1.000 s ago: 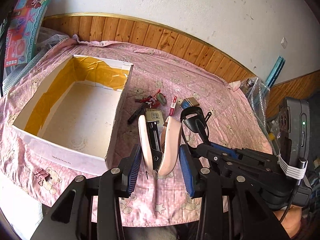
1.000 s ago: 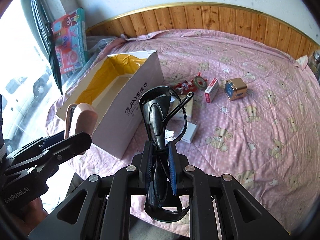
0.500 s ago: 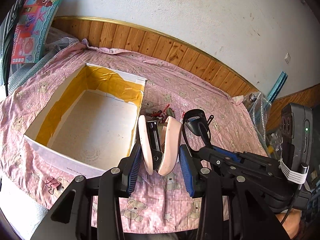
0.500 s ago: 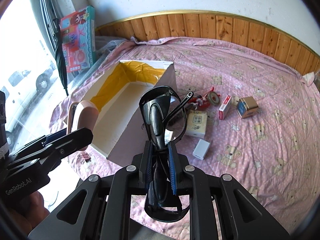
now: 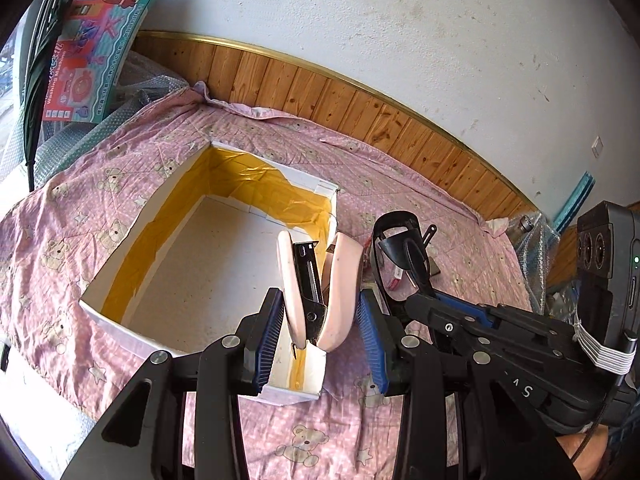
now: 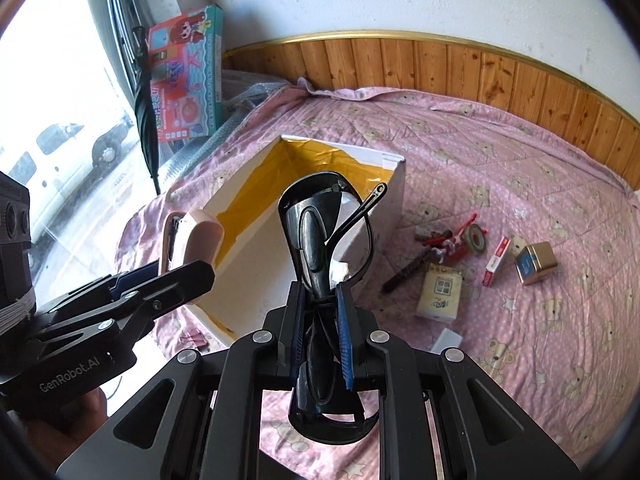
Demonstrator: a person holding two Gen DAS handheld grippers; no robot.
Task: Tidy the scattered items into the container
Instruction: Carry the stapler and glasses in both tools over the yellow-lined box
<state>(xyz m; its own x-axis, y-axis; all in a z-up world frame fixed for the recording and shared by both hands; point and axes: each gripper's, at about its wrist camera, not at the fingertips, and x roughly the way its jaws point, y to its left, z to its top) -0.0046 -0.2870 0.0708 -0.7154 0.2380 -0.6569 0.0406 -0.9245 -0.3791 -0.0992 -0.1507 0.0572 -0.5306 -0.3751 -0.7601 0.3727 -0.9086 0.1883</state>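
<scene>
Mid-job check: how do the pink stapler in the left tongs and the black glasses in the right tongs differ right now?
The stapler is pale pink and chunky, its two halves splayed; the glasses are black, thin-framed and folded. The stapler hangs over the near corner of the white box; the glasses seem to sit nearer its right wall. The left tongs grip the stapler across its hinge end; the right tongs pinch the glasses mid-frame. Both point up, clamped, not yet dropped in.

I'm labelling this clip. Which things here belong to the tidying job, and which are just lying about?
Job: white box; pink stapler in left tool; black sunglasses in right tool; gold cube; tape roll; card pack.

Lying about: toy carton; bubble wrap.
</scene>
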